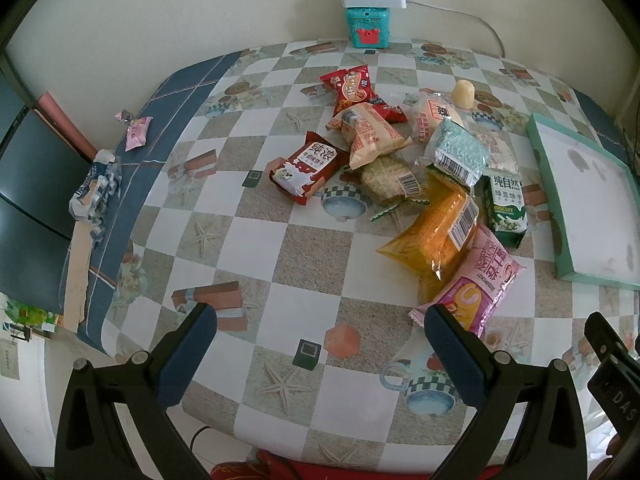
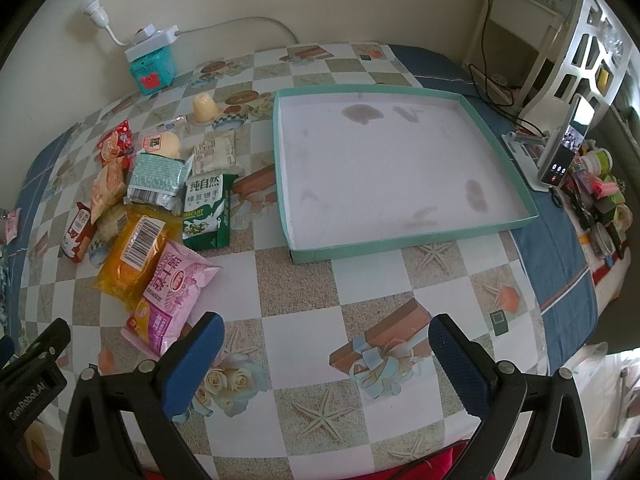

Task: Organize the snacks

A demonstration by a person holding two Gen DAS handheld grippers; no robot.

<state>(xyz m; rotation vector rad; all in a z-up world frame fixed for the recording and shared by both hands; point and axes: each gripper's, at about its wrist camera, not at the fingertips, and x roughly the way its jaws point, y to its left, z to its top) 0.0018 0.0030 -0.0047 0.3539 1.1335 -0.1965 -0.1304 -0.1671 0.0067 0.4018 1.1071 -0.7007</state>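
Both tongs hung open and empty over the near edge of the table, snacks piled between them.

The left tongs (image 1: 320, 344) gaped wide above the checked tablecloth (image 1: 304, 248), right pad beside a pink packet (image 1: 476, 280). The right tongs (image 2: 326, 354) stood equally wide, pointing toward the shallow teal tray (image 2: 404, 246), which held nothing. The snack pile (image 2: 152, 196) lay left of the tray: a green packet (image 2: 206, 210) reading "BISCUIT", a yellow packet (image 2: 134, 254) showing a barcode, a red packet (image 1: 306, 168) with Chinese characters. "GenRobot.AI" was printed on the left tongs' body, seen from the right view.
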